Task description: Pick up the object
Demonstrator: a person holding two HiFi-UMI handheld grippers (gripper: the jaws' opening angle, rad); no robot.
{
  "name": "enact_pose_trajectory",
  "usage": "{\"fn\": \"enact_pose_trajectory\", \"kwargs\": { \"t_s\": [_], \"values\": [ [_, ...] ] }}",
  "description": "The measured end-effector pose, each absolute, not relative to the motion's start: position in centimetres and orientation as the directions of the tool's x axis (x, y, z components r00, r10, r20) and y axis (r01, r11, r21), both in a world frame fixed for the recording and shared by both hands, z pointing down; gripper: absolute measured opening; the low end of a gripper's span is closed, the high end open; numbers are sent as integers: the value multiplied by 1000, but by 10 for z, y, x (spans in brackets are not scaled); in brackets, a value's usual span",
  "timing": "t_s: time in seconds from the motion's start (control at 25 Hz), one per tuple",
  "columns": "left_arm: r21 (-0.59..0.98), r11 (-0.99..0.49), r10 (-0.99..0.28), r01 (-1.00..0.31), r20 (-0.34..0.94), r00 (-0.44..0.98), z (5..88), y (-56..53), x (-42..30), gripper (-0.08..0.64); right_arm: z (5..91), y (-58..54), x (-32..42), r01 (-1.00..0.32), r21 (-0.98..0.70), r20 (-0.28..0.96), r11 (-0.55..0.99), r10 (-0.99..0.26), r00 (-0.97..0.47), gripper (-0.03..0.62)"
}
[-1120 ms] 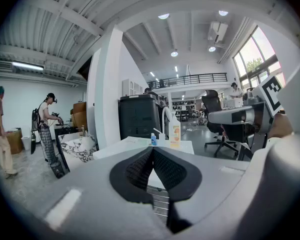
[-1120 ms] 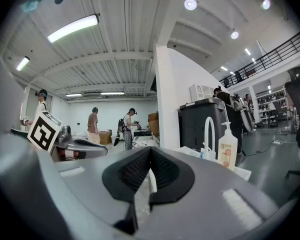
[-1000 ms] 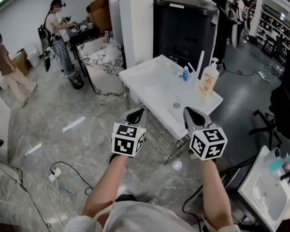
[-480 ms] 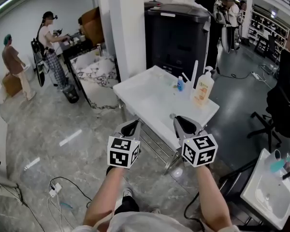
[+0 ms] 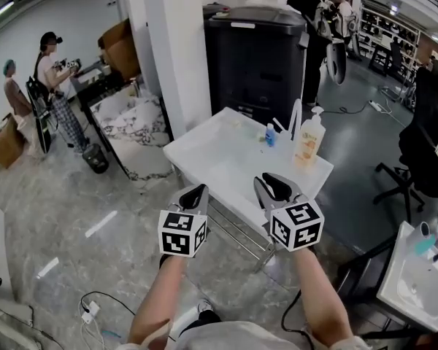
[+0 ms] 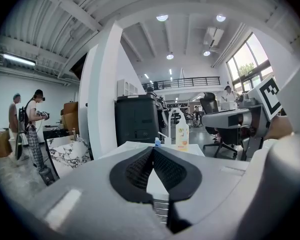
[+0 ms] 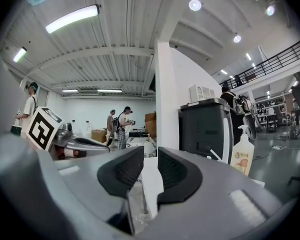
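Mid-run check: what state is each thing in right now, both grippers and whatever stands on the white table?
left gripper: shut, nothing between the jaws.
right gripper: slightly open, the jaws have just been opening, nothing between them.
pump bottle: upright on the white table, untouched.
small blue bottle: upright near the pump bottle, not touching it.

So the table (image 5: 219,159) sits right ahead, pump bottle (image 5: 309,141) and small bottle (image 5: 270,135) on its far right end, cabinet (image 5: 255,60) behind it, pillar (image 5: 179,49) left of that.
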State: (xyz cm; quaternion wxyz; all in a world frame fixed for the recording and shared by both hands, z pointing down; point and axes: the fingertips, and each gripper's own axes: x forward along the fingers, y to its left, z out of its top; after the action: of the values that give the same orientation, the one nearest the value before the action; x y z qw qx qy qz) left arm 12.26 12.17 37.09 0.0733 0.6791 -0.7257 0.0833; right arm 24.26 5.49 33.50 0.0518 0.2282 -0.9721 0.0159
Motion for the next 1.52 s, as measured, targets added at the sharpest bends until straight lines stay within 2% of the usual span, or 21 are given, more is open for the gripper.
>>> {"fn": "enact_pose_trajectory", "kwargs": {
  "t_s": [0.8, 1.16, 1.52],
  "values": [
    [2, -50, -979, -999, 196, 49, 366, 67, -9, 6, 328, 9, 114, -557, -7, 109, 831, -553, -826, 196],
    [6, -74, -978, -997, 193, 74, 372, 62, -36, 6, 326, 2, 87, -587, 13, 99, 809, -585, -805, 270],
    [1, -77, -974, -997, 214, 75, 387, 42, -46, 6, 329, -22, 79, -610, 19, 79, 792, -609, -789, 301]
  ]
}}
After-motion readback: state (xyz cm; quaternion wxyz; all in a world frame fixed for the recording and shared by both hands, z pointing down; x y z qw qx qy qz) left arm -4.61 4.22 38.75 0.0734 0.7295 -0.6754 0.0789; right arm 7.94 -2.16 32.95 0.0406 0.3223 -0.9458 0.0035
